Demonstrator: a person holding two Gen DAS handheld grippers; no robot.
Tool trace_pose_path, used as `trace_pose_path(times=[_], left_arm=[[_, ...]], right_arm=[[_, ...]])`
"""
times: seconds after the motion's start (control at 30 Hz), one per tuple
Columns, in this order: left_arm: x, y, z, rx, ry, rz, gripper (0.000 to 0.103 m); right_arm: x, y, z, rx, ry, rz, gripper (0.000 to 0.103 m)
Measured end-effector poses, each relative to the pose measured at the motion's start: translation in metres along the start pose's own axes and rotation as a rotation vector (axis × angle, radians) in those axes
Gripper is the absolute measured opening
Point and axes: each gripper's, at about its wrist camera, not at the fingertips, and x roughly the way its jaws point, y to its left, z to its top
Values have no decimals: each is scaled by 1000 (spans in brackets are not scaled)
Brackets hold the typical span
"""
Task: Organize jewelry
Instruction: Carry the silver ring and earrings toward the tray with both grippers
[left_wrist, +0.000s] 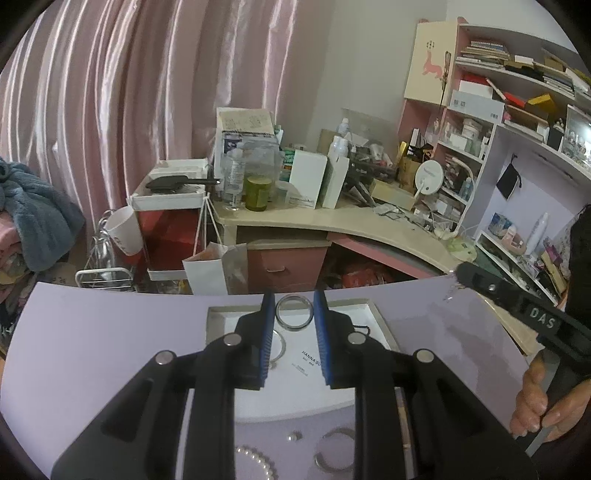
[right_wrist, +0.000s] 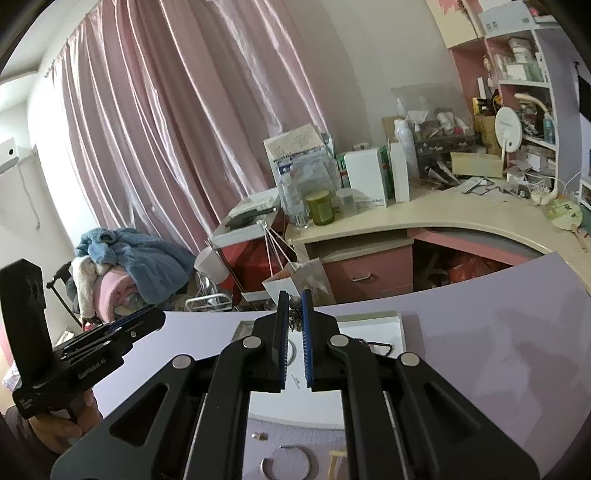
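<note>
1. Some jewelry already lies in the white box (left_wrist: 218, 317) in the middle of the table (left_wrist: 110, 332).
2. Left to do: a pearl string (left_wrist: 255, 458) and an open bangle (left_wrist: 340, 430) lie by the table's near edge.
3. The left claw (left_wrist: 294, 306) is narrow and seems to pinch a round ring (left_wrist: 294, 329) above the box's far edge. The ring stands on edge with its hole facing back; it has no long side.
4. The right claw (right_wrist: 294, 306) is shut tight on a thin chain (right_wrist: 294, 314). The chain hangs straight down over the table.
</note>
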Motion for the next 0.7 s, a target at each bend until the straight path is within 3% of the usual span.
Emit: trace_pose_path(times=[0.37,0.7], left_arm=[[68,17,-1,2,69,-24,21],[90,22,-4,3,89,-28,21]], right_arm=[[78,-17,-13,8,136,-47,7],[98,-28,-23,14,184,-45,9]])
